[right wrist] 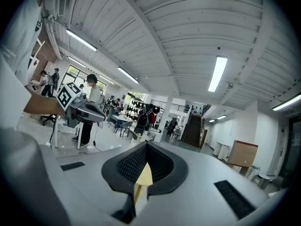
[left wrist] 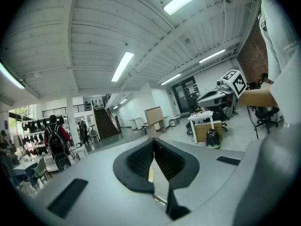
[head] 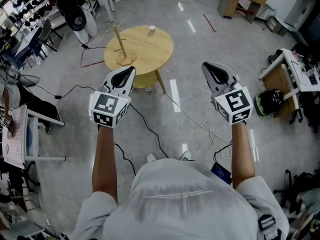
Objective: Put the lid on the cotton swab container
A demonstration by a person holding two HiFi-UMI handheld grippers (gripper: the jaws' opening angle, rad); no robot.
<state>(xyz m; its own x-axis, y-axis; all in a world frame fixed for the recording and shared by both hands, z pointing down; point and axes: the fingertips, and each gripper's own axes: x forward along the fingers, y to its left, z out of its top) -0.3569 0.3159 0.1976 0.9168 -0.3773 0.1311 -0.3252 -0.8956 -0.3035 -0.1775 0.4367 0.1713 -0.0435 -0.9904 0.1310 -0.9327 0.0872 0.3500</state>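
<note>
A small white container [head: 151,31] stands at the far edge of a round wooden table [head: 147,49]; it is too small to tell whether it has a lid. My left gripper [head: 130,73] is held in the air short of the table's near edge, jaws shut and empty. My right gripper [head: 208,68] hangs level with it, to the right of the table, also shut and empty. In the left gripper view the left gripper [left wrist: 153,144] has its dark pads together, and the right gripper [left wrist: 221,92] shows beyond. The right gripper view shows the right gripper [right wrist: 145,147] closed, with the left gripper [right wrist: 82,109] to its side.
A wooden peg stand [head: 120,46] rises on the table's left part. Cables [head: 200,124] trail across the floor below the grippers. A black helmet [head: 269,102] and a white desk [head: 295,71] are at the right. A fan [head: 76,18] and chairs stand at the upper left.
</note>
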